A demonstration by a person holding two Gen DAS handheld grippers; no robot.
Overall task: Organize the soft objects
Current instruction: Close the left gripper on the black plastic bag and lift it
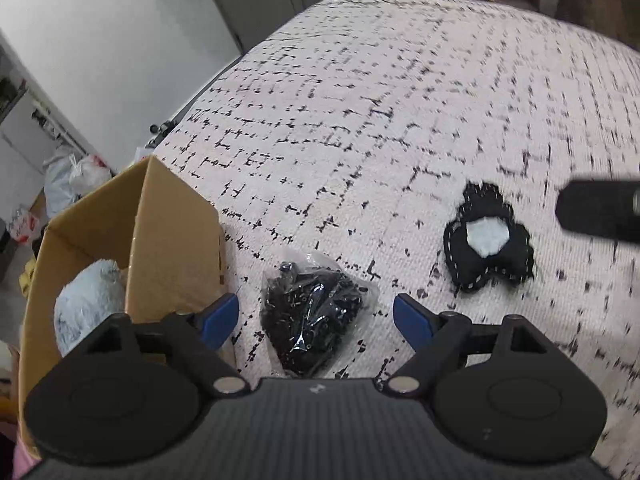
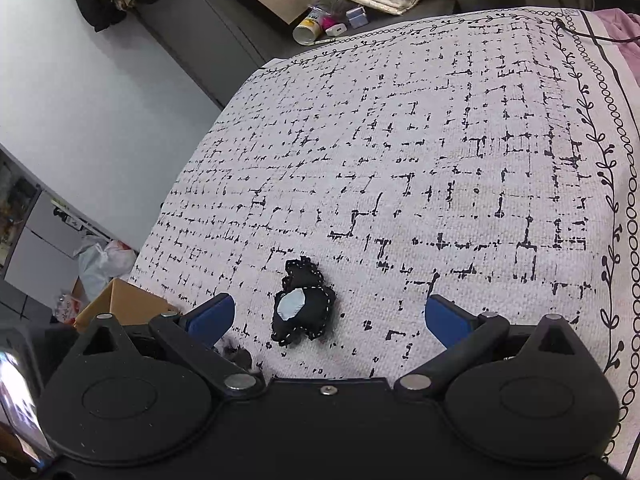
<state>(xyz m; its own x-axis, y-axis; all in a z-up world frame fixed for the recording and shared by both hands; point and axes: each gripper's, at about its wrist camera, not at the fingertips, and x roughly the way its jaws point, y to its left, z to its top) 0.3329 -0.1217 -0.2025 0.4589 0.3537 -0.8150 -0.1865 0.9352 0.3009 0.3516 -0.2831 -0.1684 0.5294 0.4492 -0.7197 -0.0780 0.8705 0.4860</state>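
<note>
A small black stuffed toy with white stitching and a pale patch lies on the patterned bed cover. It also shows in the right wrist view. A clear bag of small black pieces lies between the fingers of my left gripper, which is open and above it. A cardboard box at the left holds a pale blue plush. My right gripper is open and empty, just above the black toy, which lies nearer its left finger.
The box corner shows at the bed's left edge. Plastic bags lie on the floor at the left. A cluttered shelf stands beyond the bed. The right gripper's dark body shows at the right edge.
</note>
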